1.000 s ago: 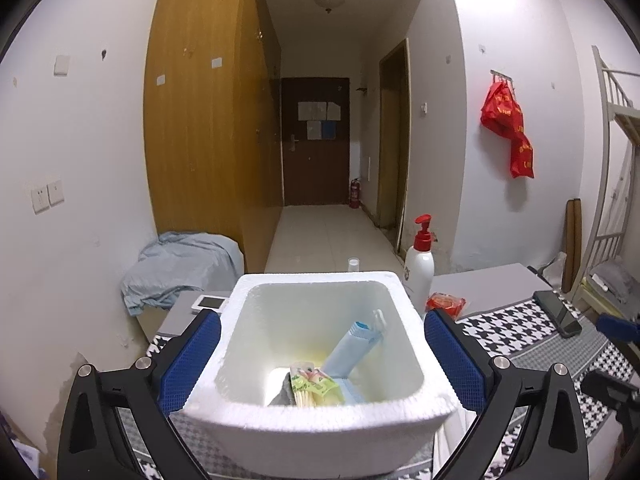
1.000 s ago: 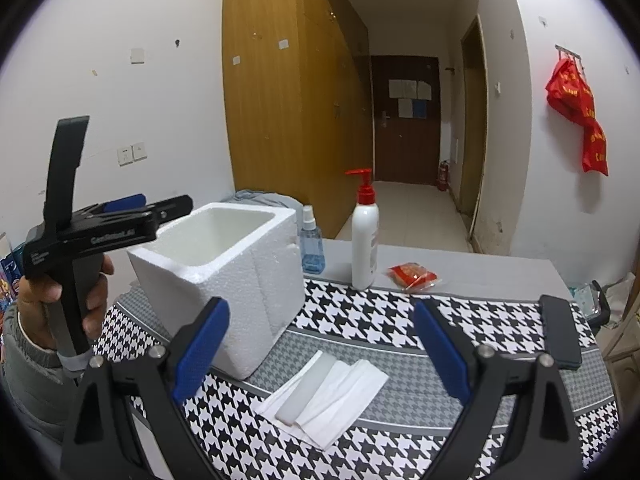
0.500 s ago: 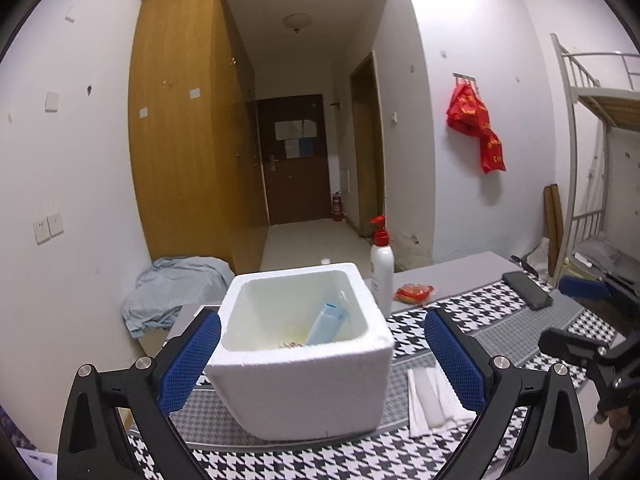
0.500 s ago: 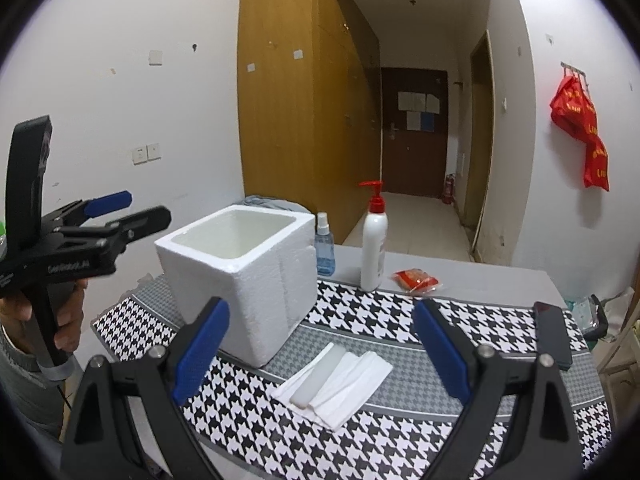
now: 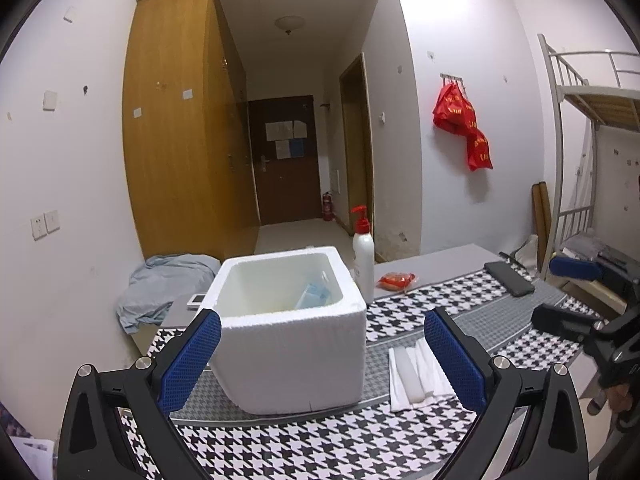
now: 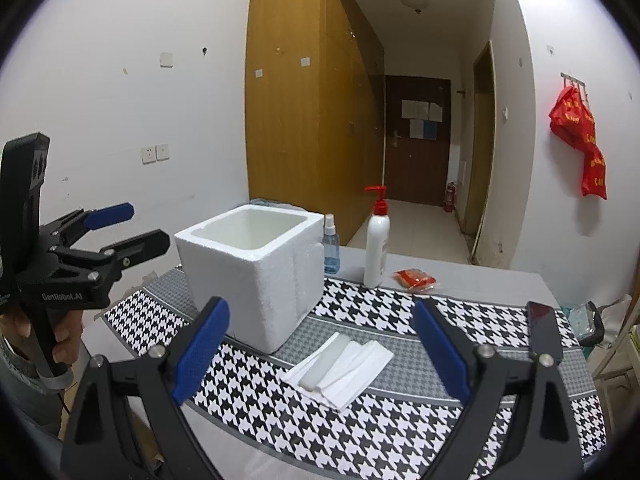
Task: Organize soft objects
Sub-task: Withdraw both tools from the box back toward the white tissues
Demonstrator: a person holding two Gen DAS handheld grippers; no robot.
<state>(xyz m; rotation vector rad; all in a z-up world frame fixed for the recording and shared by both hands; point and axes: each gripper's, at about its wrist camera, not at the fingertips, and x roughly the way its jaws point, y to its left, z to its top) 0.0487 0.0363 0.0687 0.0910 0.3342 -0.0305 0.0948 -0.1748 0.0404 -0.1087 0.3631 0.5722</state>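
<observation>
Both grippers hang over the near edge of the table, and both are empty. The left gripper (image 5: pixel 320 354) has its blue pads spread wide, with the white foam box (image 5: pixel 290 326) framed between them but well clear of either pad. The right gripper (image 6: pixel 320 352) is just as wide open, nothing between its pads, looking down at the folded white cloths (image 6: pixel 340 368).

Those cloths lie flat on the black-and-white checked mat (image 6: pixel 480 320), just right of the box and near the front edge, not touching it. In the left view, something pale blue (image 5: pixel 314 295) leans in the far right corner of the box; what it is, I can't tell.

So this reads as a gap between picks: some things are in the box, and the cloths look like the next soft thing to go. The right gripper is the better placed one. Its next move calls for a drop onto the stack and a pinch across its narrow width, low enough to catch every layer, then a lift left over the rim.

Behind the box stand a small spray bottle (image 6: pixel 331 246) and a pump bottle (image 6: pixel 377 248), with a red packet (image 6: pixel 414 279) farther right, also a likely candidate.
</observation>
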